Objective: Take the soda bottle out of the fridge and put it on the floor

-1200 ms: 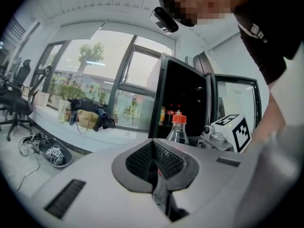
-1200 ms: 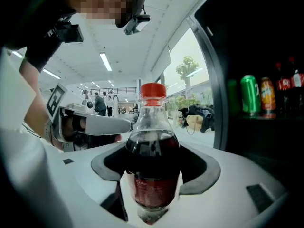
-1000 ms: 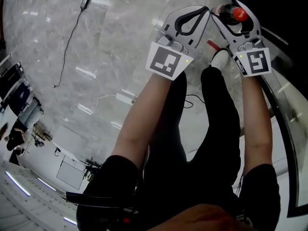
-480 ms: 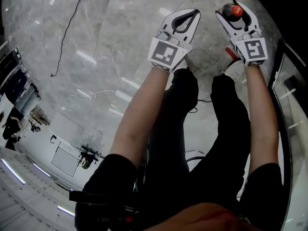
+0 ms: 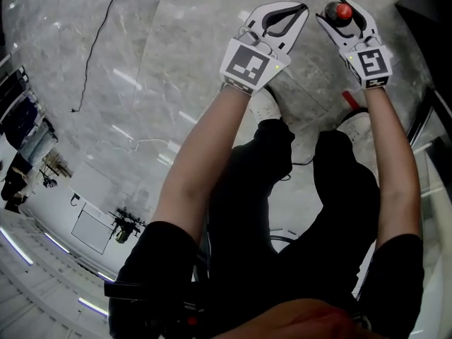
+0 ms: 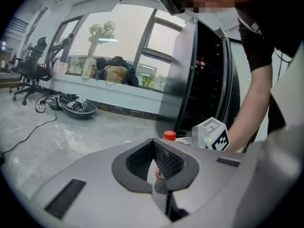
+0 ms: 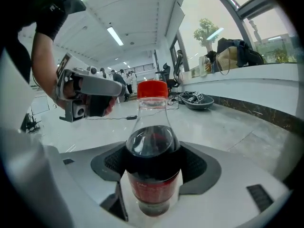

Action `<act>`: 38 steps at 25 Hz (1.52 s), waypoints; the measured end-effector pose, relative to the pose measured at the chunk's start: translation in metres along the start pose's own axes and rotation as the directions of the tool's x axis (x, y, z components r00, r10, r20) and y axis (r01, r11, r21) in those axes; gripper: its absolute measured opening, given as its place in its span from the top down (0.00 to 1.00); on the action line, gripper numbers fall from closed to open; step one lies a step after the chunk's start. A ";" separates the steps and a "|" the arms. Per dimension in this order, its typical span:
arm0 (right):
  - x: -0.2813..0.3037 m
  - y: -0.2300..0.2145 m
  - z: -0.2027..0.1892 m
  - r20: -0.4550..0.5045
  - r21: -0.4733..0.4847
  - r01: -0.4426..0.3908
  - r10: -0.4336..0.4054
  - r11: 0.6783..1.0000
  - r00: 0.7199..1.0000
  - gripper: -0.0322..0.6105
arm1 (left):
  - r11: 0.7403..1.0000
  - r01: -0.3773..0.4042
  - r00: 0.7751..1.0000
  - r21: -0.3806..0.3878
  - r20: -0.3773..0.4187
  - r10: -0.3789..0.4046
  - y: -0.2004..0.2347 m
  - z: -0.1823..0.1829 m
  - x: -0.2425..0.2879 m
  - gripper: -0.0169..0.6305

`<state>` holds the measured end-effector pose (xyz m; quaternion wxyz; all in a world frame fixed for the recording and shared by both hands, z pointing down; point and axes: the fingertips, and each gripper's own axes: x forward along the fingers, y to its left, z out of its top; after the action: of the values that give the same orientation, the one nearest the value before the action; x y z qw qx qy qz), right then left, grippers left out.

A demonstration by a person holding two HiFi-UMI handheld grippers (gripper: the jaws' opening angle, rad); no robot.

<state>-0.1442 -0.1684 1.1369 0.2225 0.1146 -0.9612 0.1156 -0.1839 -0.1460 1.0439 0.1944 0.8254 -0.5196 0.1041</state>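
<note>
Open room: the pale floor runs wide and bare off to the left of both grippers, crossed only by a thin black cable.
Edges: the dark fridge stands close on the right, its door swung open; the person's white shoes sit just behind the grippers.
Right gripper: its jaws are clamped on the soda bottle, pads pressing either side of the shoulder just above the red label.
Left gripper: fingers brought together with nothing between them, held just beside the right one.
Bottle's place: upright in the right gripper, out over the floor in front of the fridge.
Hidden: the bottle's base is covered by the gripper body, so I cannot tell whether it touches the floor.
Materials: glossy grey-veined marble; clear plastic bottle, dark drink, red cap; white gripper shells with black ribbed pads.
</note>
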 end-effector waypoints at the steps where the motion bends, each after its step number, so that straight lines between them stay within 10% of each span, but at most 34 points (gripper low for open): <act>1: 0.007 -0.001 -0.008 -0.009 -0.010 -0.005 0.005 1.000 1.000 0.46 | 1.000 -0.003 1.000 -0.010 -0.002 0.003 0.004 -0.005 0.000 0.97; 19: -0.015 0.016 0.010 -0.054 -0.046 -0.014 0.012 0.999 0.998 0.46 | 1.000 -0.008 0.999 -0.017 -0.031 0.007 -0.015 0.031 -0.027 0.97; 32: -0.146 0.057 0.236 0.046 -0.059 -0.008 0.011 0.998 0.999 0.46 | 1.000 -0.019 0.998 0.008 0.062 0.018 -0.073 0.233 -0.105 0.97; 38: -0.261 0.129 0.389 0.184 -0.054 -0.096 0.104 0.994 0.977 0.82 | 0.998 0.059 0.997 0.014 0.050 -0.060 -0.159 0.342 -0.184 0.97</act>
<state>-0.1065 -0.1082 0.6563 0.1278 0.0713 -0.9848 0.0938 -0.1322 -0.0814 0.6325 0.1792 0.8441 -0.4989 0.0809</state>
